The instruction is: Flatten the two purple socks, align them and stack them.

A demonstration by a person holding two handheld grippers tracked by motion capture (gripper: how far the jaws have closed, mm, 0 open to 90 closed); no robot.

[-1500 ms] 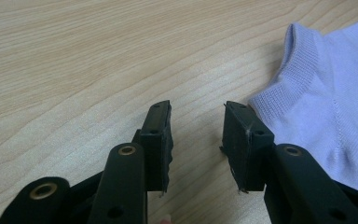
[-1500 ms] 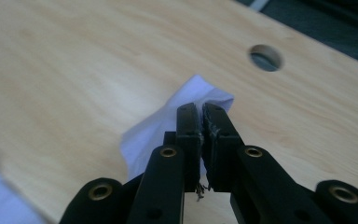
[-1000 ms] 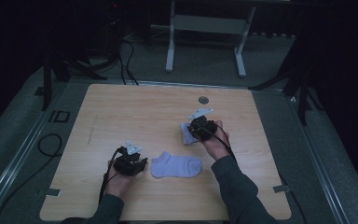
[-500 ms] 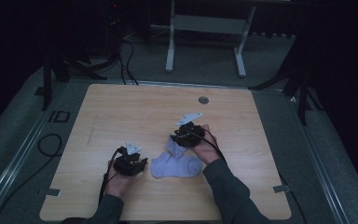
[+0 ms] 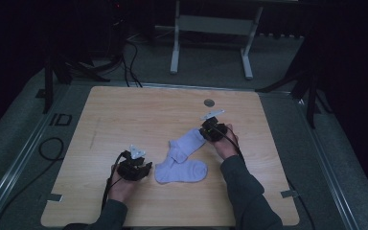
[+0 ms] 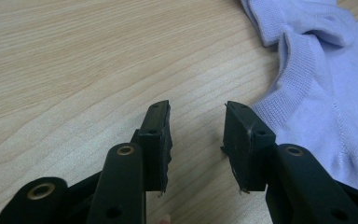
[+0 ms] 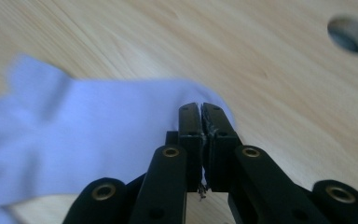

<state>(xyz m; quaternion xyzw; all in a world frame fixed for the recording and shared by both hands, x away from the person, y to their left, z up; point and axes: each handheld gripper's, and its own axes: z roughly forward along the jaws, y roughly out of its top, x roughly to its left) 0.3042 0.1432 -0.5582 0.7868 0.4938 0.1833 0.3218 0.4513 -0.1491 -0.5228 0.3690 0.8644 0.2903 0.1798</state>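
Two pale lilac socks (image 5: 182, 158) on the wooden worktop (image 5: 124, 115), overlapping, lying between the two hand-held grippers. Right hand-held gripper (image 5: 210, 128) at the upper sock's far end, jaws pressed together with a pinch of that sock's (image 7: 98, 135) fabric between them; cloth trailing off to that gripper's left, blurred. Round hole (image 7: 352, 35) in the worktop ahead and to its right. Left hand-held gripper (image 5: 135, 168) resting low, jaws parted with bare wood between them, holding nothing. Lower sock's (image 6: 321, 93) edge just beside its right jaw.
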